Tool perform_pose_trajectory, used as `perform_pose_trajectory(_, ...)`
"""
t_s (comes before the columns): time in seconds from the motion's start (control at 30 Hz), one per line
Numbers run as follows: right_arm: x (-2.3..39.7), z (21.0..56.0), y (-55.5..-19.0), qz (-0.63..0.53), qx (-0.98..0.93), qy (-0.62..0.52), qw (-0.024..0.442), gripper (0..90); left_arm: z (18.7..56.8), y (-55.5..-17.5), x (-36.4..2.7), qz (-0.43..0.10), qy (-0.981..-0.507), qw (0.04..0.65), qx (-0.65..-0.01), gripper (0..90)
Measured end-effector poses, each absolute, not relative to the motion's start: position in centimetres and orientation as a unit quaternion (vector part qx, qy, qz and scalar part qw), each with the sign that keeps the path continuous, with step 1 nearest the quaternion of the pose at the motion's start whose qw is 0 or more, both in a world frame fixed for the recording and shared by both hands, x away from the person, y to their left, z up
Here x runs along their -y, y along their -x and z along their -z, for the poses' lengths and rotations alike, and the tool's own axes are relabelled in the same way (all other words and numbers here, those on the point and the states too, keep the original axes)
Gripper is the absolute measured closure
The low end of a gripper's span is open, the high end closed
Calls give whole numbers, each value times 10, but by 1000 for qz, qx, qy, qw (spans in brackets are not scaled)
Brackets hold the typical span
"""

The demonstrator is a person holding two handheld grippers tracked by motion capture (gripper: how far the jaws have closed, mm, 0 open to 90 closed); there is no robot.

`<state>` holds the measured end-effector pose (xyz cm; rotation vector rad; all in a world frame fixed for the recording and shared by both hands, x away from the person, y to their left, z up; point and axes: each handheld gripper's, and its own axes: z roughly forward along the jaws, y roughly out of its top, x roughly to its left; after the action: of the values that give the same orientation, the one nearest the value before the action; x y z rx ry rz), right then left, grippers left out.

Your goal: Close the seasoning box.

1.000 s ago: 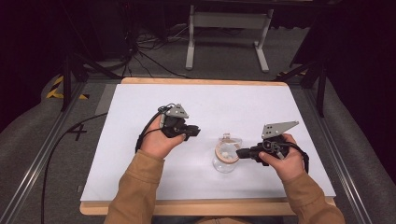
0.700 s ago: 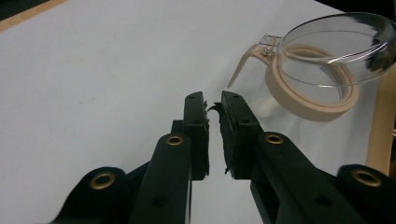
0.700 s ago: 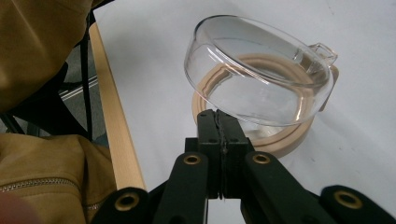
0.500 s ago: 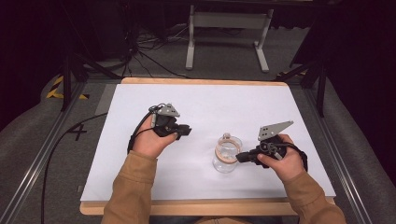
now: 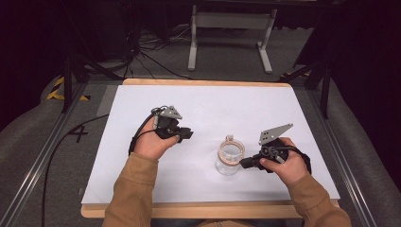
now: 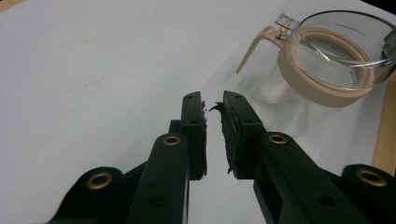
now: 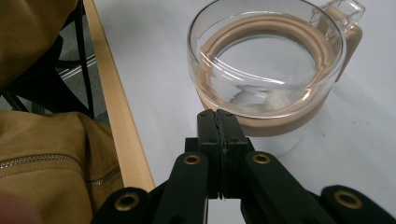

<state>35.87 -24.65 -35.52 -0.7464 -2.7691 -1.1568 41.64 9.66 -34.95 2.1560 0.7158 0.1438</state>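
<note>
The glass jar stands on the table; right gripper touches its tan collar, fingers pressed together. Left gripper, well apart, shows fingers slightly spread.

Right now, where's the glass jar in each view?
High view: the jar stands right of centre, just left of the right gripper.
Left gripper view: upper right, beyond the slightly parted jaws.
Right gripper view: top centre, right past the closed jaws.
Shared landmark: the jar's tan collar with its small clear tab.
</note>
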Motion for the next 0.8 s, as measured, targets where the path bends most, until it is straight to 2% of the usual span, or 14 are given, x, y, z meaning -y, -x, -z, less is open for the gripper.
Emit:
perform_pose_trajectory(0.5, 250, 353, -359, 372, 895, 246, 18, 900, 349, -416, -96, -58, -857, 425, -285, 781)
perform_pose_trajectory(0.7, 253, 340, -356, 390, 890, 237, -4, 900, 349, -413, -101, -60, -854, 426, -291, 754)
perform_pose_trajectory(0.8, 258, 332, -358, 402, 883, 240, -22, 843, 349, -409, -106, -63, -852, 427, -298, 747)
